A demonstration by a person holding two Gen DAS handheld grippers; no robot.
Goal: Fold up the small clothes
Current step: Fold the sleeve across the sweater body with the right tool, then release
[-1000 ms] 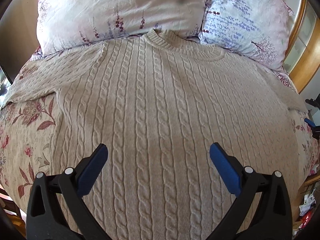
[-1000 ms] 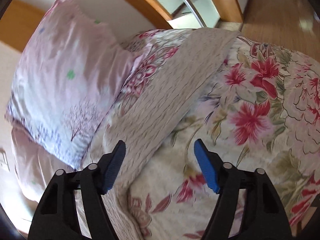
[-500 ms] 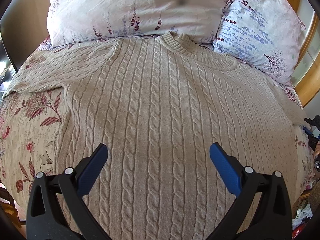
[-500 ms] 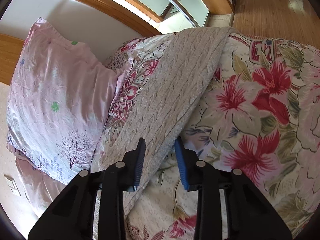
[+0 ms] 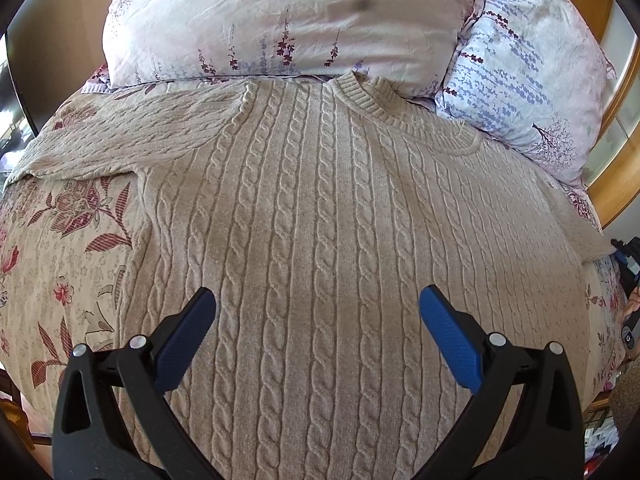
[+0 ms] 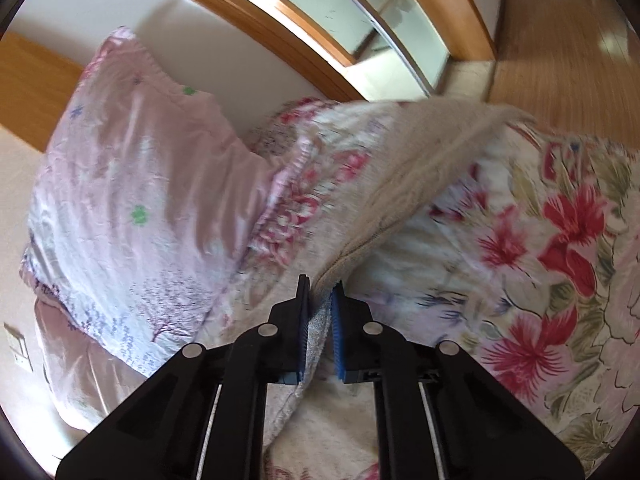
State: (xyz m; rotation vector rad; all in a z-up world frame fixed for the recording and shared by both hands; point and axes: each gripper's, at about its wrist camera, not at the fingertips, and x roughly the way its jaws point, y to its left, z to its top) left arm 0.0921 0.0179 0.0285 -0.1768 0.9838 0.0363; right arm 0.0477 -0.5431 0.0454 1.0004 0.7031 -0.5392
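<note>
A beige cable-knit sweater (image 5: 320,220) lies flat on the floral bedspread (image 5: 60,260), collar toward the pillows, left sleeve stretched out to the left. My left gripper (image 5: 318,316) is open and empty, hovering over the sweater's lower body. In the right wrist view my right gripper (image 6: 320,292) is shut on the edge of the sweater's right sleeve (image 6: 420,160), which rises a little off the bedspread (image 6: 560,260). The right gripper also shows at the right edge of the left wrist view (image 5: 628,264).
Two pale floral pillows (image 5: 288,16) (image 5: 532,76) lie at the head of the bed; one shows in the right wrist view (image 6: 132,200). A wooden window frame (image 6: 280,28) and wood floor (image 6: 560,40) lie beyond the bed's right edge.
My right gripper has closed from wide open onto the right sleeve's edge and lifted it slightly. My left gripper has stayed open and drifted a little back and left over the sweater.
</note>
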